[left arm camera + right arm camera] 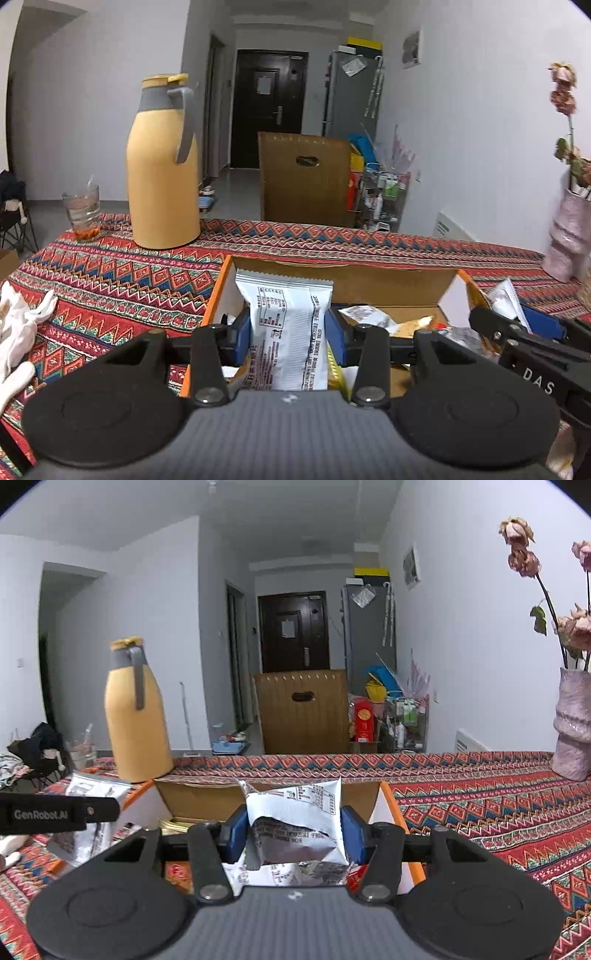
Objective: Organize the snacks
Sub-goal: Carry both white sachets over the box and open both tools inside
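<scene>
Left wrist view: the left gripper (pixel 289 330) has its jaws clamped on a white snack packet (pixel 286 325), held upright over the near left part of an open cardboard box (pixel 391 286) with orange edges. More wrappers (pixel 373 317) lie loose inside the box. The right gripper (pixel 517 328) enters from the right, above the box's right side. A yellow thermos (pixel 162 166) and a drinking glass (pixel 82 212) stand far left on the patterned worktop (pixel 110 284), and white cloth (pixel 18 325) lies at the near left edge.

Right wrist view: the right gripper (pixel 293 830) has its jaws shut on a crumpled silver packet (pixel 299 827) above the same box (pixel 199 799). Only here is the whole pink vase (pixel 572 731) of dried roses seen at far right, and the left gripper (pixel 59 814) from the side with its packet (pixel 92 790).
</scene>
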`<state>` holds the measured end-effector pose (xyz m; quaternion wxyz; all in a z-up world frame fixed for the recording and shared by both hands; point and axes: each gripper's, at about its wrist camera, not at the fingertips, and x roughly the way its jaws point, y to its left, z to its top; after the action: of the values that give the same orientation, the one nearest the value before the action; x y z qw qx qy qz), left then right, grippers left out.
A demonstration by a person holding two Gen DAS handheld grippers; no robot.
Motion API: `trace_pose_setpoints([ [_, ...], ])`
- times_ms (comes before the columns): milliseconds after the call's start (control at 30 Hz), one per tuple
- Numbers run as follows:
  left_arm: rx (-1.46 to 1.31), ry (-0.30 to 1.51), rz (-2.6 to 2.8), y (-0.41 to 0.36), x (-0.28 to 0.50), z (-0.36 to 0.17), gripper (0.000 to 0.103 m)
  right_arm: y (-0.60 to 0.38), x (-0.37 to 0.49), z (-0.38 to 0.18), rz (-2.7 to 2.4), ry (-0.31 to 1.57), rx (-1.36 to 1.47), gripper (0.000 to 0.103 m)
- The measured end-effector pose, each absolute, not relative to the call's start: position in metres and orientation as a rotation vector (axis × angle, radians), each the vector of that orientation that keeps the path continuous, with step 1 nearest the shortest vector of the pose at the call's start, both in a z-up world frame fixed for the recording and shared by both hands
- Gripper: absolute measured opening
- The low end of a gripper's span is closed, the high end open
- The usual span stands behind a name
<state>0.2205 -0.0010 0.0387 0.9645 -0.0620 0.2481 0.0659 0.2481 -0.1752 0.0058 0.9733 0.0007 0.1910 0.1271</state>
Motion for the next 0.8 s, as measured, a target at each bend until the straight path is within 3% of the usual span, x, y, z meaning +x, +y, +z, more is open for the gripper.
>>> trace_pose_setpoints([
  [100, -0.130, 0.508, 0.142, 0.003, 0.226, 0.027, 0.042, -0.172, 0.255, -0.005, 0.253, 0.409, -0.014, 0.052],
  [167, -0.128, 0.521, 0.143, 0.004, 0.229, 0.022, 0.044, -0.172, 0.257, -0.008, 0.254, 0.417, -0.015, 0.060],
  [200, -0.129, 0.525, 0.142, 0.004, 0.229, 0.020, 0.052, -0.172, 0.256, -0.009, 0.252, 0.418, -0.019, 0.062],
  [267, -0.134, 0.514, 0.144, 0.007, 0.226, 0.020, 0.079, -0.171, 0.254, -0.011, 0.251, 0.415, -0.029, 0.083],
  [367, -0.135, 0.483, 0.154, 0.007, 0.218, 0.023, 0.103, -0.171, 0.247, -0.012, 0.250, 0.402, -0.027, 0.100],
  [800, -0.167, 0.433, 0.160, 0.010, 0.201, 0.040, 0.103, -0.178, 0.229, 0.002, 0.246, 0.365, -0.005, 0.103],
])
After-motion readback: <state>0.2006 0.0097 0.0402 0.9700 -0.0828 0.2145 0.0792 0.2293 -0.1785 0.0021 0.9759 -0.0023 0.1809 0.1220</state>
